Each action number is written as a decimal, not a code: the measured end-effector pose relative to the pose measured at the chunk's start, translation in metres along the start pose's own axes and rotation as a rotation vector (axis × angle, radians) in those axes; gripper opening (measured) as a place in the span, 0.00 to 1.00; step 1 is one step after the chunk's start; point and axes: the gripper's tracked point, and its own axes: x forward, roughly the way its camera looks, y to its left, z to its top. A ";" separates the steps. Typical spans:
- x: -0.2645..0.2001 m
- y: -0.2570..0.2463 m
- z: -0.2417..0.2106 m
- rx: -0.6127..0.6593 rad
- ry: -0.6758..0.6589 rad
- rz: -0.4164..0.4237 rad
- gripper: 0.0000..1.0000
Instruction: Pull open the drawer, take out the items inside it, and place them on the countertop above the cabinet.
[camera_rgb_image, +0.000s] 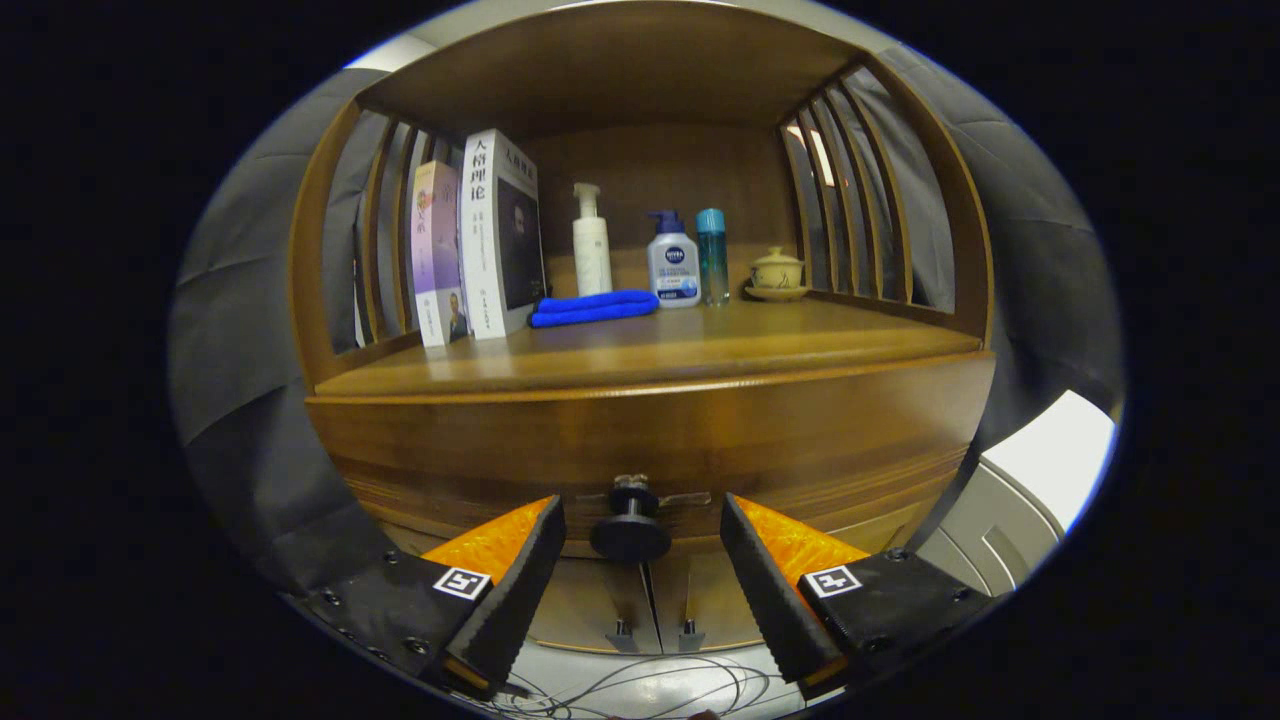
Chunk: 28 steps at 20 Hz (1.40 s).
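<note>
Gripper (640, 560) jaws wide, drawer knob (630, 535) centered between the fingers, stem pointing straight out from the closed drawer (650, 450).

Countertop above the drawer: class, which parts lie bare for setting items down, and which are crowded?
The countertop is bare along its front, ahead of the blue cloth. Crowded at the back: books, three bottles, lidded cup. The open gripper straddles the drawer knob.
</note>
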 end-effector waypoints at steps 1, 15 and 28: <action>0.003 0.000 -0.002 0.001 0.005 0.001 0.98; 0.008 0.003 -0.008 0.000 0.029 0.019 0.32; -0.028 0.002 -0.023 -0.057 0.043 0.004 0.25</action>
